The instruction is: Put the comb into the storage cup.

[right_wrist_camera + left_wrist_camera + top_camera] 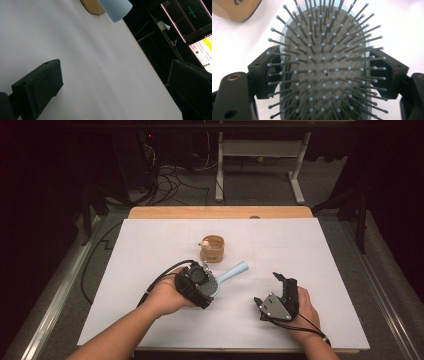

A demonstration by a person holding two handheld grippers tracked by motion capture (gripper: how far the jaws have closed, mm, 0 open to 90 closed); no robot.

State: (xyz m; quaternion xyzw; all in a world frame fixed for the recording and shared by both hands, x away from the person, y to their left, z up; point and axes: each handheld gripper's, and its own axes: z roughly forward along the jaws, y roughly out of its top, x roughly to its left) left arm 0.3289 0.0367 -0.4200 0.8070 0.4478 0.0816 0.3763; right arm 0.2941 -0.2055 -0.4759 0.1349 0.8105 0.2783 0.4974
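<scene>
Hairbrush (324, 67) head was clamped by left gripper (199, 285) fingers; right gripper (272, 292) was spread empty. Cup (213, 248) at 12 o'clock could be toppled by handle swing.

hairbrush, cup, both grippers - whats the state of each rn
hairbrush: bristles up, head clamped between the left gripper's jaws, handle pointing toward the far right
left gripper: shut on the hairbrush head
right gripper: open, holding nothing, over the white table
wooden cup: upright on the table, a small white thing at its rim
</scene>
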